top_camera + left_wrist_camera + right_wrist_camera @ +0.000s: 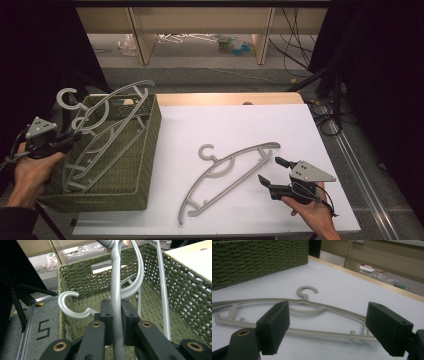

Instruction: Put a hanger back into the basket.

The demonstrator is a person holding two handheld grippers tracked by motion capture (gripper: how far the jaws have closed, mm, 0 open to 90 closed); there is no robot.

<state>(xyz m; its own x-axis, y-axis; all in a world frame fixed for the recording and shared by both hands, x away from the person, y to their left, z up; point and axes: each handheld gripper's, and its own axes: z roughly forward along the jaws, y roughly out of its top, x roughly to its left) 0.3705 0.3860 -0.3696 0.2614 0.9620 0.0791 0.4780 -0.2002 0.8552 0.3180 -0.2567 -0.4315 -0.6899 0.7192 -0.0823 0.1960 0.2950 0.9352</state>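
My left gripper [75,136] is at the left wall of a green woven basket [150,145], shut on the bar of a grey plastic hanger [115,277] that stands up out of the basket; the pads [106,315] press both sides of the bar. A second grey hanger's hook [67,305] shows beside it. Another grey hanger [250,149] lies flat on the white table top [240,120]. My right gripper [269,170] rests open just right of that hanger's end. In the right gripper view the hanger [319,333] lies beyond the wide-apart jaws of the right gripper [328,315], untouched.
The basket [257,260] takes up the table's left side, with hangers [125,91] poking above its rim. A wooden table edge [225,98] runs along the back. Cables [320,115] and dark stands lie on the floor to the right.
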